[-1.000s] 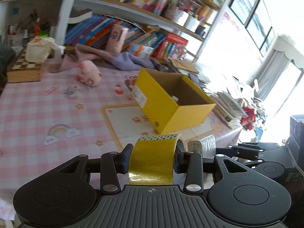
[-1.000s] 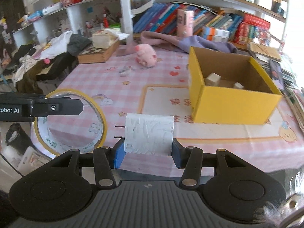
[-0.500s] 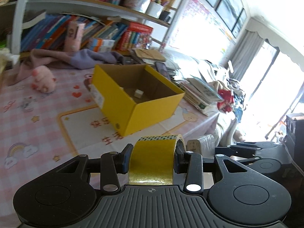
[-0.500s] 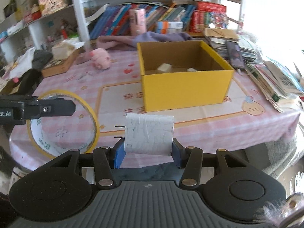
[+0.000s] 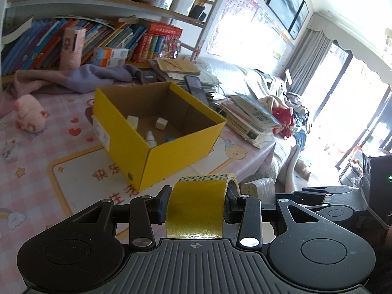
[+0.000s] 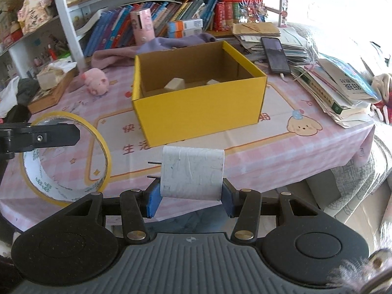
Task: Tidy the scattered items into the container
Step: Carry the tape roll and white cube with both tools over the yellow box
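Note:
My left gripper point(image 5: 197, 204) is shut on a roll of yellow tape point(image 5: 196, 220), held upright between the pads. My right gripper point(image 6: 190, 197) is shut on a white plug adapter point(image 6: 192, 171) whose two prongs point left. Both hang off the table's near edge, in front of the open yellow box point(image 6: 201, 115). The box point(image 5: 176, 156) holds two white blocks point(image 5: 161, 123), a small bottle point(image 5: 150, 139) and a blue piece. In the right wrist view the tape roll point(image 6: 46, 186) hangs at the left. In the left wrist view the adapter point(image 5: 257, 188) shows at the right.
A pink pig toy point(image 6: 96, 82) and a small packet point(image 5: 11, 150) lie on the pink checked tablecloth point(image 6: 306, 152), left of the box. Purple cloth point(image 6: 171, 44) lies behind the box. A phone point(image 6: 274, 54) and stacked books point(image 6: 338, 90) crowd the right. Bookshelves stand behind.
Both grippers have swung sideways along the table's front, keeping their loads. The yellow box now sits nearer the middle of each view, and its inside shows more.

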A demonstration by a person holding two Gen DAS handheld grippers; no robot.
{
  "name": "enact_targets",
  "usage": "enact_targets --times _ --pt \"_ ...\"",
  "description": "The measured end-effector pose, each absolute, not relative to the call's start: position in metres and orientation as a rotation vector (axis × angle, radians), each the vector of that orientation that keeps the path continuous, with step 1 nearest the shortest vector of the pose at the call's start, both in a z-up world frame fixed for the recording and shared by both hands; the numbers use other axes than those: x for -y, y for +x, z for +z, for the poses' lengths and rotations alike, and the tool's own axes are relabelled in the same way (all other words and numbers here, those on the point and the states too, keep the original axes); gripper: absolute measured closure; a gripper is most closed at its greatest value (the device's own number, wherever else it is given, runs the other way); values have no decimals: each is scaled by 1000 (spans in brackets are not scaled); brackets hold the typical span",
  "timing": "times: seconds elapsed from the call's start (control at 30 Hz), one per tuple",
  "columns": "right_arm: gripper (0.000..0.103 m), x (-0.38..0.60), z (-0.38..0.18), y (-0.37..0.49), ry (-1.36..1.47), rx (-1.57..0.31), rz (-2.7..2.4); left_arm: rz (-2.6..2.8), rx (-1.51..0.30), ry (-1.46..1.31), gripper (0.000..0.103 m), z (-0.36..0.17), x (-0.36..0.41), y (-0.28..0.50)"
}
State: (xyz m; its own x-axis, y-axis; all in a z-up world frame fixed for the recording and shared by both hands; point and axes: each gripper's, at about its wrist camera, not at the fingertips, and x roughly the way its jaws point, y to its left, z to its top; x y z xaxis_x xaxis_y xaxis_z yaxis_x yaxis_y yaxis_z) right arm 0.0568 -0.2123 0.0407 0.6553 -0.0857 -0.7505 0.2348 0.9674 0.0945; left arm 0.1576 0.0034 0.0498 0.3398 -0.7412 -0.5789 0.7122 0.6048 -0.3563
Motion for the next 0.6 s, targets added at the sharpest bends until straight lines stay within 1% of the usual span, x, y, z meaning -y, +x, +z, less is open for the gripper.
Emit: enact_targets --times 0.23,0.6 --pt "56 239 40 76 187 -848 -172 -936 -762 -49 64 55 17 174" --pt "56 299 64 124 164 -752 -131 -895 -677 -30 64 82 71 224"
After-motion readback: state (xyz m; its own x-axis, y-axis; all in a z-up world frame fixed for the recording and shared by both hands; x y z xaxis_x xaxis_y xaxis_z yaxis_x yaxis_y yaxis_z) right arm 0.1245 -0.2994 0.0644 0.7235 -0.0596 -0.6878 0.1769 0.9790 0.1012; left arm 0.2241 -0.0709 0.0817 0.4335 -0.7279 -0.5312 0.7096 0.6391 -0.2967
